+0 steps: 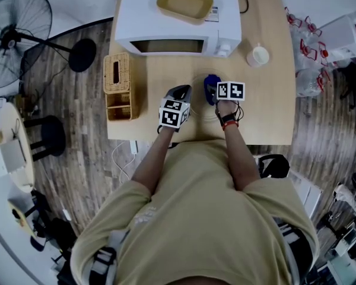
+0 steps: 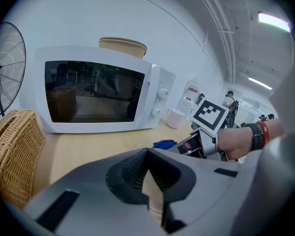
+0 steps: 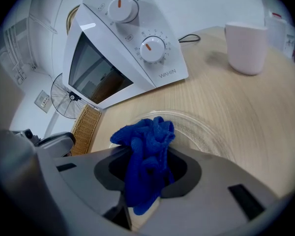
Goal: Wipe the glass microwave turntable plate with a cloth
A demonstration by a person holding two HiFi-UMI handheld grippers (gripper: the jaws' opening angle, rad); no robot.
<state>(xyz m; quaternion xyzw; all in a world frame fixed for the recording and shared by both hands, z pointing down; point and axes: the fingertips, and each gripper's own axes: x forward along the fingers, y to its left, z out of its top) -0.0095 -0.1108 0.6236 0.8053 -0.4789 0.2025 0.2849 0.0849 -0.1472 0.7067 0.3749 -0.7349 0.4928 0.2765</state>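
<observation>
The clear glass turntable plate [image 3: 201, 132] lies flat on the wooden table [image 1: 267, 105], in front of the microwave. My right gripper [image 3: 143, 178] is shut on a bunched blue cloth [image 3: 145, 156], which hangs over the near part of the plate. In the head view the cloth [image 1: 209, 84] shows just ahead of the right gripper [image 1: 216, 97]. My left gripper [image 1: 184, 92] sits at the plate's left edge; its jaws [image 2: 148, 154] meet at the tips, apparently on the faint glass rim. The left gripper view also shows the cloth [image 2: 164, 144] and the right gripper [image 2: 199, 144].
A white microwave [image 1: 178, 16], door shut, stands at the back with a tan tray [image 1: 185, 3] on top. A wicker basket [image 1: 118, 85] is on the left, a white cup [image 1: 258, 55] at the back right. A floor fan [image 1: 15, 34] stands left of the table.
</observation>
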